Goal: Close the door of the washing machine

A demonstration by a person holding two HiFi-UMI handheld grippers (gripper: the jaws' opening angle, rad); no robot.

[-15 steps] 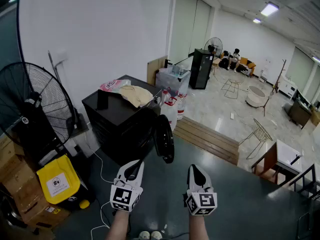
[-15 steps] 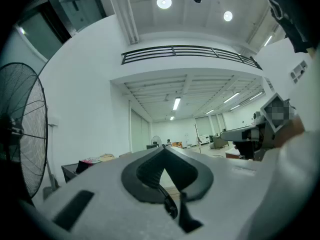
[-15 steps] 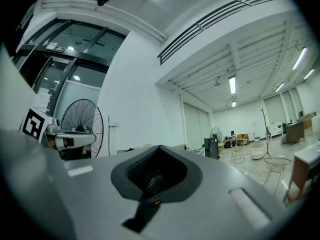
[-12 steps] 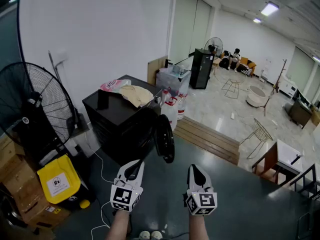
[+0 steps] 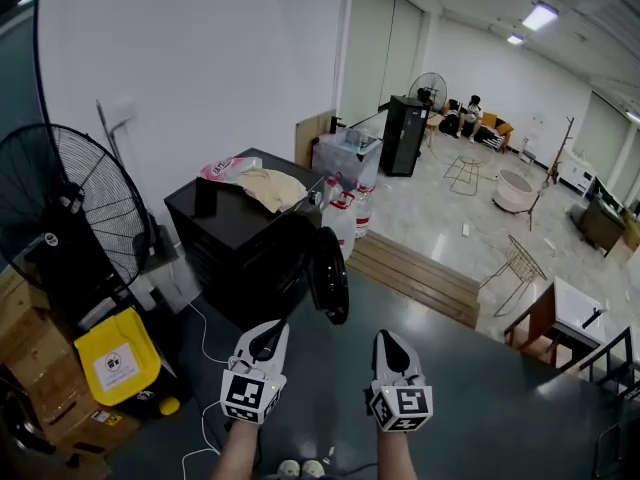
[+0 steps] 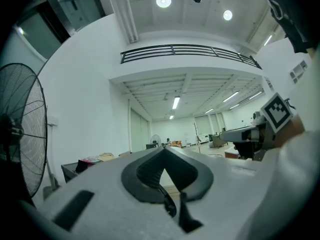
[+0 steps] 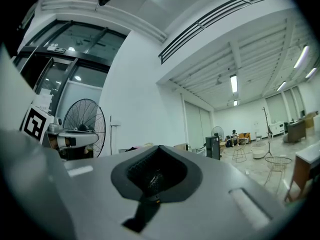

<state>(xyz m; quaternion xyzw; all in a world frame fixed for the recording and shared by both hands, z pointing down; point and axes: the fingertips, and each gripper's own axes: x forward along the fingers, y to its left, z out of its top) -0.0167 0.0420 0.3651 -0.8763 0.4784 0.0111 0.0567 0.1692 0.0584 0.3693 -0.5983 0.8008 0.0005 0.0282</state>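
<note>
A fan (image 5: 75, 218) stands left of the washing machine (image 5: 235, 236), door (image 5: 329, 276) at its front, seemingly cloth (image 5: 272, 190) on top.

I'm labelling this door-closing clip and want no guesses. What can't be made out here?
Washing machine drum opening: head view, dark, partly behind the open door.
Door latch: head view, too small and dark.
Door: hidden in both gripper views behind the left gripper and right gripper bodies.

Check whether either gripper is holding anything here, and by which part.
Nothing is held. The left gripper and the right gripper are both shut and empty, clear of the open washing machine door.
</note>
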